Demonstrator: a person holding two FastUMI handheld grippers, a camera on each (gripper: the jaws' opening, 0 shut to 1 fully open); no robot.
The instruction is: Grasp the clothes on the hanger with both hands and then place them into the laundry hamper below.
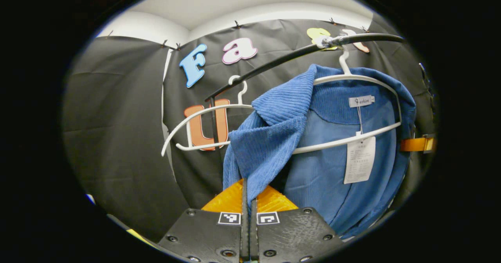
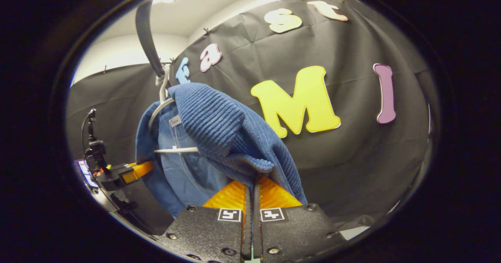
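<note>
Soft, limp and light by the look of it, the blue ribbed garment [image 1: 274, 130] hanging on the white hanger [image 1: 352, 137] from the black rail [image 1: 282, 57], pinched at each shoulder fold by clenched left tongs [image 1: 249, 200] and right tongs [image 2: 252, 194]; likely to snag coming off.

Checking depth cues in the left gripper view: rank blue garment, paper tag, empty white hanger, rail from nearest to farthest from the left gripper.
1. Blue garment: pinched between the fingers of the left gripper, centre.
2. Paper tag: hangs inside the garment, right.
3. Empty white hanger: up and left, behind the garment's folded edge.
4. Rail: overhead, highest. Its distance against the empty hanger's is close; I would not press that ranking.
</note>
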